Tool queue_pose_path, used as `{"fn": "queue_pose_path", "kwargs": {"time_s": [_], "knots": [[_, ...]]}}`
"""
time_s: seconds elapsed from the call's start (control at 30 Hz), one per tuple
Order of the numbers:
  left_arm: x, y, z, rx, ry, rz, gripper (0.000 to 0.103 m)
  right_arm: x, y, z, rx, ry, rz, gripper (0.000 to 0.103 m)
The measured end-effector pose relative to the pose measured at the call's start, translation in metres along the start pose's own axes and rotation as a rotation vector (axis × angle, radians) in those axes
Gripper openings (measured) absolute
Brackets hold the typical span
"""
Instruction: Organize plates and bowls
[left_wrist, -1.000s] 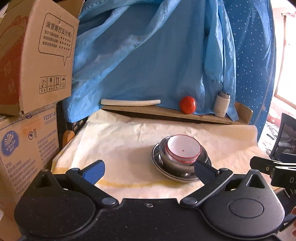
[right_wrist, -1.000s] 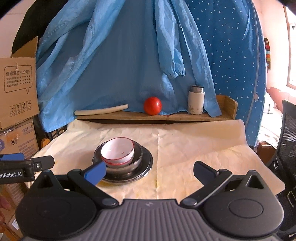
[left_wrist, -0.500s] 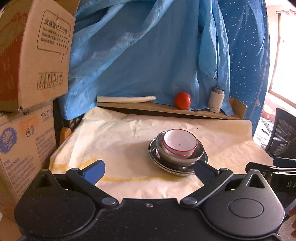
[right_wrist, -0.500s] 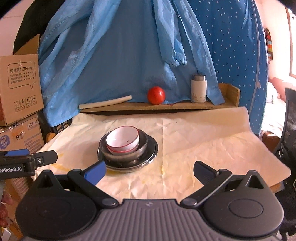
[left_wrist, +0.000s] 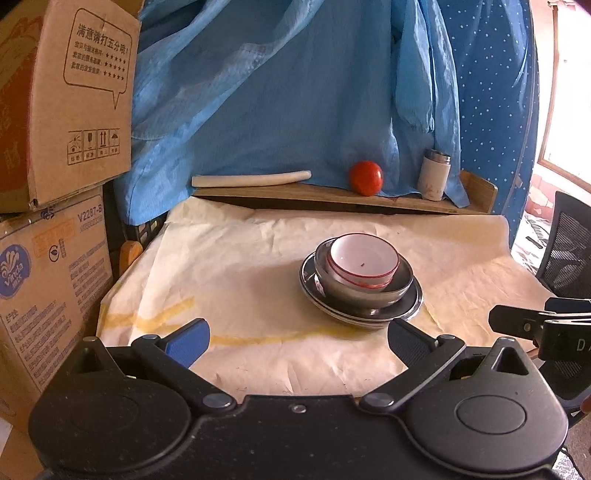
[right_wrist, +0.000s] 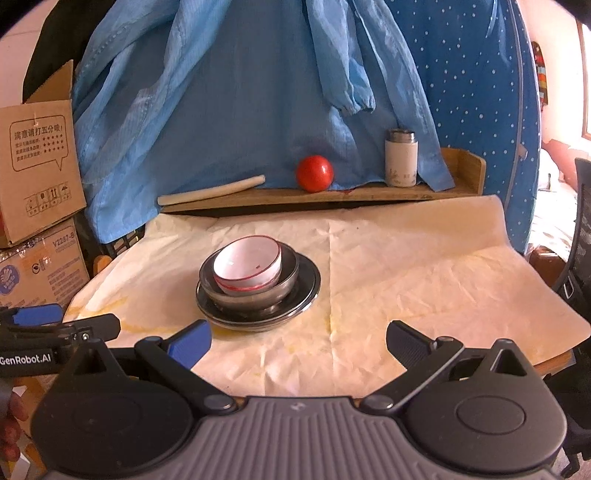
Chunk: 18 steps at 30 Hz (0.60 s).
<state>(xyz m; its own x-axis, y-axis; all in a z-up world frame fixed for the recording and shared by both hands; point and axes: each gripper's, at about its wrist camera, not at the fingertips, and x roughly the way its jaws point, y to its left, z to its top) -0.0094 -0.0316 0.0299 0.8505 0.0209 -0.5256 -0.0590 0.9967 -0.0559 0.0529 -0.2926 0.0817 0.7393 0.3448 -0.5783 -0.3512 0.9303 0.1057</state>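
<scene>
A white bowl with a red rim (left_wrist: 364, 260) (right_wrist: 247, 266) sits inside a steel bowl (left_wrist: 369, 293) (right_wrist: 258, 295), which sits on a steel plate (left_wrist: 406, 308) (right_wrist: 303, 295), all stacked mid-table. My left gripper (left_wrist: 297, 341) is open and empty, near the table's front edge, short of the stack. My right gripper (right_wrist: 297, 341) is open and empty, also back from the stack, to its right. Each gripper shows at the edge of the other's view.
The table wears a cream paper cover (right_wrist: 406, 266). A wooden shelf (right_wrist: 332, 194) at the back holds a white stick (right_wrist: 210, 190), a red tomato (right_wrist: 314, 172) and a white flask (right_wrist: 400, 158). Cardboard boxes (left_wrist: 55, 147) stack on the left. A mesh chair (left_wrist: 565, 251) stands at right.
Both grippers have drawn back and risen a little from the stack; it looks smaller and farther. The stack has not moved. Both jaws stay open.
</scene>
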Motion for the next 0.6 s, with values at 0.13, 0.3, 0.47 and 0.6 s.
{"fn": "queue_pose_path", "kwargs": {"time_s": [0.13, 0.3, 0.47, 0.6], "knots": [[-0.0003, 0.0018, 0.0004, -0.004, -0.002, 0.012, 0.102, 0.0007, 0.0017, -0.0004, -0.002, 0.003, 0.006, 0.103], [-0.0016, 0.0015, 0.0003, -0.008, -0.005, 0.017, 0.102, 0.0005, 0.0026, -0.0003, -0.007, 0.001, 0.008, 0.103], [-0.0016, 0.0017, 0.0001, -0.007, -0.004, 0.014, 0.102, 0.0007, 0.0024, -0.0002, -0.007, 0.001, 0.007, 0.103], [-0.0022, -0.0001, -0.0009, -0.006, -0.002, 0.004, 0.102, 0.0004, 0.0024, -0.0006, 0.0, 0.002, 0.009, 0.103]]}}
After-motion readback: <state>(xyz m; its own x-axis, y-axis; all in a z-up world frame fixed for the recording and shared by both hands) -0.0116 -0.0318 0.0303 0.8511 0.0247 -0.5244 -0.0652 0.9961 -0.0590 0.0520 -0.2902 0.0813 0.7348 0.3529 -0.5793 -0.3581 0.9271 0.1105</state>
